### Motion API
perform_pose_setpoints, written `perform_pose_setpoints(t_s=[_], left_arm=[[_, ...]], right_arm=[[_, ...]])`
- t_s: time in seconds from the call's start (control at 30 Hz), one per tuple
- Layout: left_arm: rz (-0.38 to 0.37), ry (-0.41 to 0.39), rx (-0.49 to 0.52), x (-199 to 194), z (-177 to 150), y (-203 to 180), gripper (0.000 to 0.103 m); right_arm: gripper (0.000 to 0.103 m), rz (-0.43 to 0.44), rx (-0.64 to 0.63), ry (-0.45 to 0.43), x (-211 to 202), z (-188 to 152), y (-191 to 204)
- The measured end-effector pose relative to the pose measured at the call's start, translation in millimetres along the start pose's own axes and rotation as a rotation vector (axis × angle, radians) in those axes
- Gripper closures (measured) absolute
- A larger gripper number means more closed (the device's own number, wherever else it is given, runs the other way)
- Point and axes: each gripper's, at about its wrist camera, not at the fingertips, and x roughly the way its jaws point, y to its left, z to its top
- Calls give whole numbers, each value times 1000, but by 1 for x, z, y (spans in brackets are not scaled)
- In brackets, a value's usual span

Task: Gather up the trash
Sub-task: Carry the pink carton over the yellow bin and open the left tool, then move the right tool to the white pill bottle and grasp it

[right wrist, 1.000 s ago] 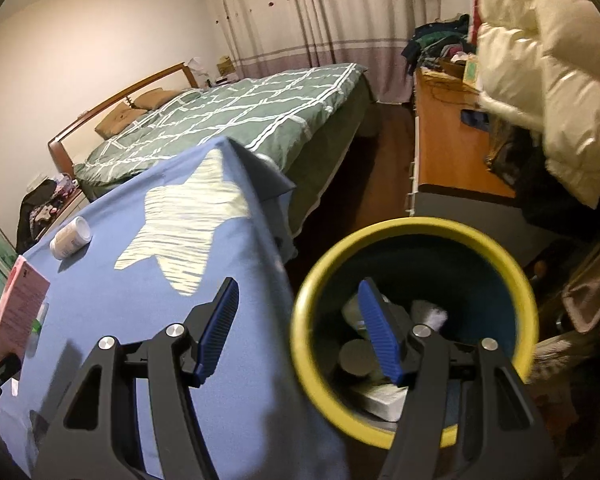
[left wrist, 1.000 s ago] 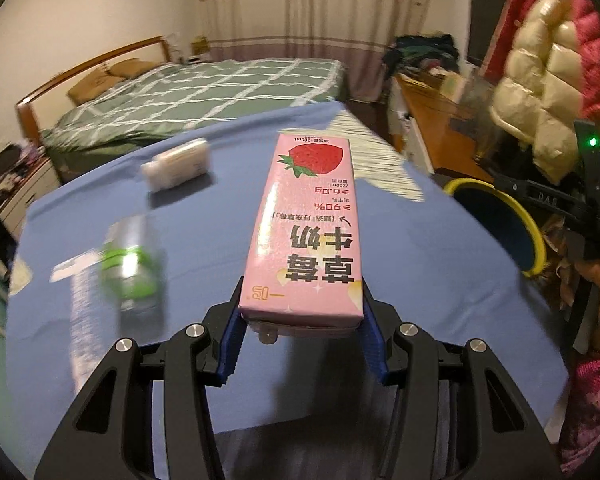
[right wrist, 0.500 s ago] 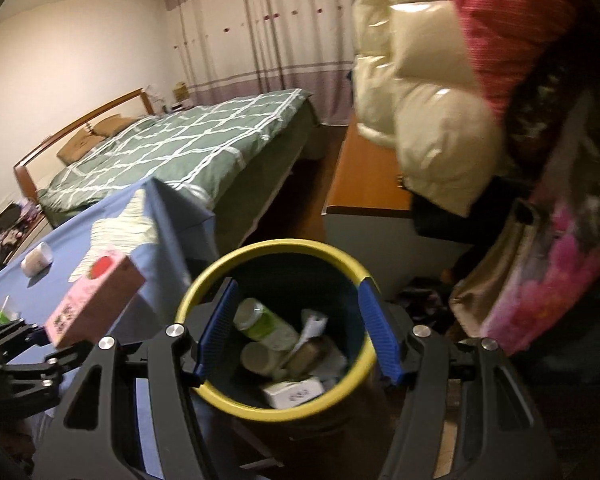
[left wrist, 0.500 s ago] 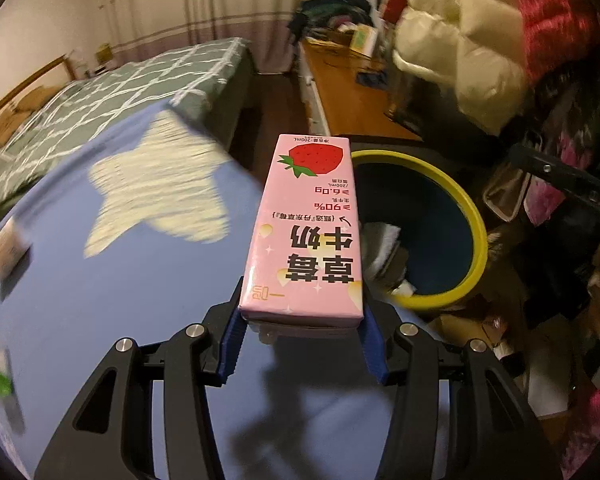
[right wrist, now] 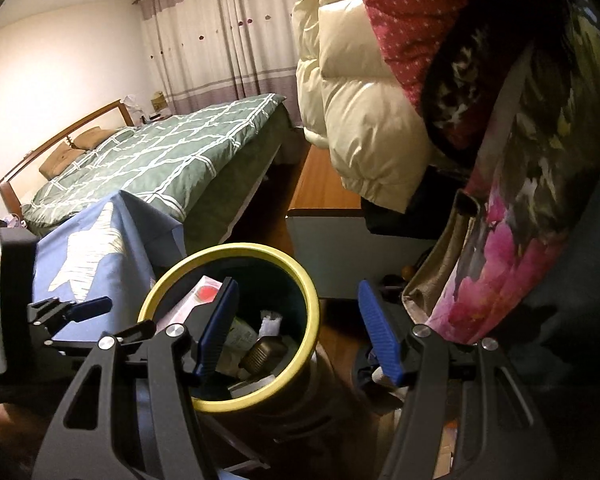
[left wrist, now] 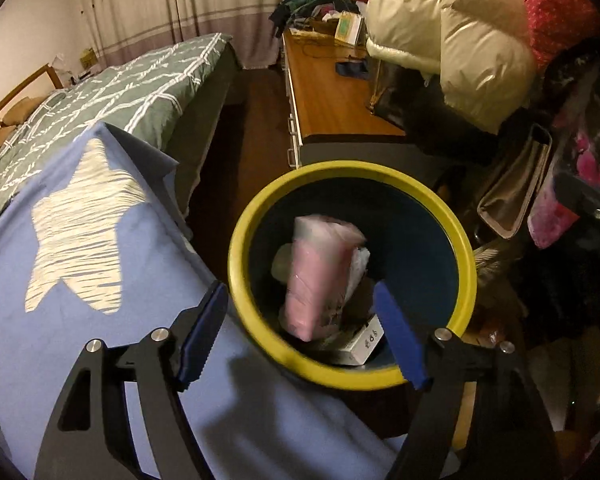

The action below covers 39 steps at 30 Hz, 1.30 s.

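Left gripper (left wrist: 300, 336) had just been opening above the bin (left wrist: 460, 240), jaws wide and empty; the carton (left wrist: 320, 272) lay inside. Right gripper (right wrist: 298, 328) stood open, empty. Advised: release only over the bin's centre.

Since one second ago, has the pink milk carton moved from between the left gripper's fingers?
Yes. The pink milk carton has left the left gripper, whose jaws have just been opening, and is now inside the yellow-rimmed bin, beside the blue tablecloth.
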Motion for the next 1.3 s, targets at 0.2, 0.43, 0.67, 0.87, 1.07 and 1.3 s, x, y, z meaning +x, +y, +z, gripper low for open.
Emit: perform_pose_setpoints(t_s=[0.2,0.43,0.67,0.87,1.07,1.3], left_arm=[[53,-88,-59,-55,-27,47,27],[214,-168,-188,-114,-87,135,18],[387,-203,-387,-178,-166,236,17],[499,-203,-521,-213,-229,308,17],[556,-185,-601,-222,-271,345,17],[591,-155,-657,-226,-299,357,17]], right_arm=[[44,36,-22,14,6,-3,16],[44,101,-85,39,15,-7,68],[44,184,-173,66,22,-12,140],[44,260,-275,98,29,-18,212],[44,365,-343,138,36,-20,281],[43,493,-431,186,47,-19,373]])
